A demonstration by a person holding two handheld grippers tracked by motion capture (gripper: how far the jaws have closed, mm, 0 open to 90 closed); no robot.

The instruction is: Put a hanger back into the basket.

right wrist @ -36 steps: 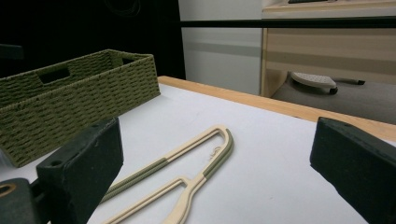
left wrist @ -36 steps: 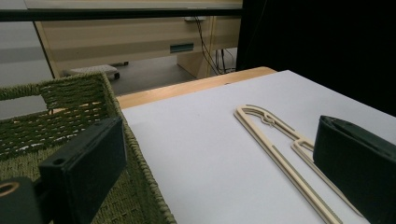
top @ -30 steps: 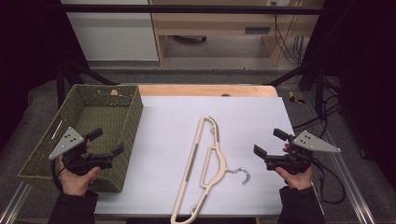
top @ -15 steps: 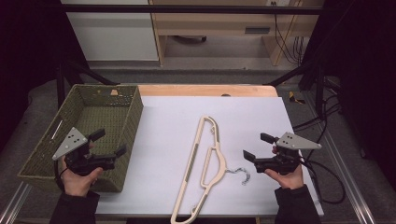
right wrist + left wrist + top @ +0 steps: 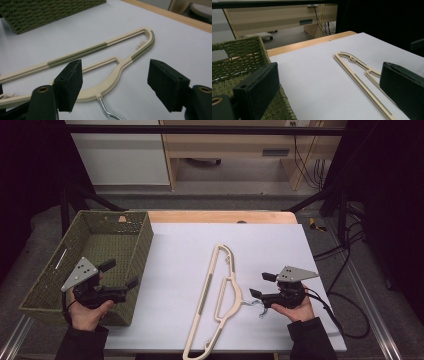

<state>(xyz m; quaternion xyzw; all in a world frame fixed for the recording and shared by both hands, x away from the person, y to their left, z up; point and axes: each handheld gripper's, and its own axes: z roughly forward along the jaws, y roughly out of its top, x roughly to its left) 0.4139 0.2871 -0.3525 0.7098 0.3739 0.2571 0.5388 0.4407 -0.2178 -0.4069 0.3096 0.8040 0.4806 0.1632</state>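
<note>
Item: cream plastic hanger (image 5: 220,300) with a metal hook (image 5: 256,304), lying flat on the white table cover (image 5: 180,270), its long axis running away from the person and the hook pointing toward the right side of the table. Right gripper (image 5: 258,285): against a second ago it has travelled in from the table's right edge and dropped lower, and now sits just beside the hook end; its jaws have just been closing from their widest yet stand apart, with the hanger's neck and hook root lying ahead between them in the right gripper view (image 5: 110,82), nothing pressed. Judgement: an approach to grasp the hanger at the neck, grip not yet made. Left gripper (image 5: 121,281): unmoved over the near corner of the green woven basket (image 5: 107,227), jaws wide, empty. Basket interior holds nothing visible; likely the hanger's destination.
</note>
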